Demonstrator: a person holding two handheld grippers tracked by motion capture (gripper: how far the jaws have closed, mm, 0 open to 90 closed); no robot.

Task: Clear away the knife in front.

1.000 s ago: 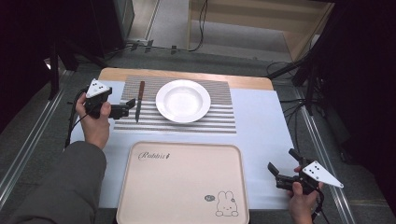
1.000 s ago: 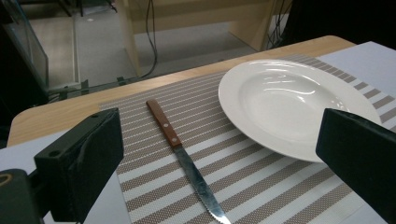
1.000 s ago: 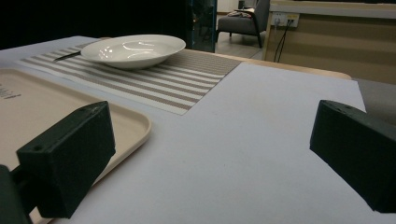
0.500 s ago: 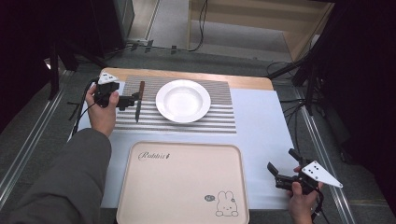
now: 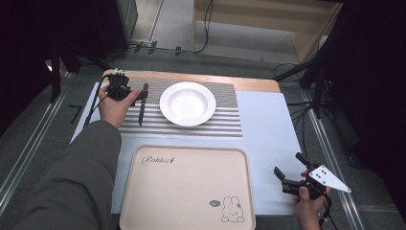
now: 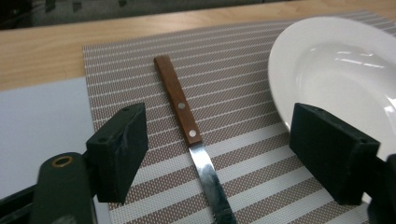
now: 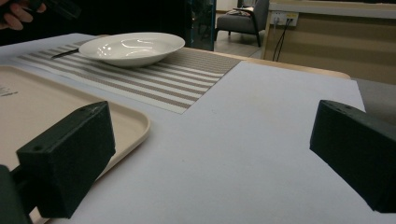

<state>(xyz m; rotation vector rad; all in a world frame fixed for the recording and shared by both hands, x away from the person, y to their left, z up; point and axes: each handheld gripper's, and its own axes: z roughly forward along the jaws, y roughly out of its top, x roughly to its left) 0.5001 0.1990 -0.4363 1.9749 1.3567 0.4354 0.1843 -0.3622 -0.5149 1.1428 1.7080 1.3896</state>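
1. Knife (image 6: 189, 133) lies flat on the striped placemat (image 6: 243, 88) in the middle of the left gripper view, its wooden handle toward the upper left of that frame and its steel blade running down to the bottom edge.
2. Around it stands the left gripper (image 6: 212, 154), a black jaw on either side of the knife where handle meets blade; the jaws have just been closing, yet clear mat shows between each pad and the knife, so nothing is gripped.
3. In the high view the left gripper (image 5: 136, 97) sits at the upper left of the frame, held in the person's left hand (image 5: 114, 106), with a grey sleeve (image 5: 72, 182) running down to the lower left corner.
4. The knife (image 5: 142, 103) there lies just right of that hand, pointing toward the bottom of the frame.
5. A white plate (image 5: 187, 103) rests on the placemat (image 5: 225, 124) near the knife, to its right; in the left gripper view its rim (image 6: 280, 60) fills the upper right.
6. A beige tray (image 5: 186, 187) with a rabbit drawing takes the lower centre of the high view, on the pale table cover (image 5: 268, 124).
7. At the lower right, well apart from the knife, the right gripper (image 5: 287, 166) is held by the right hand (image 5: 311, 203); its jaws stand wide apart with nothing between them.
8. The right gripper view looks across the table cover (image 7: 261, 121) between the jaws, with the tray's corner (image 7: 130, 121) at left.
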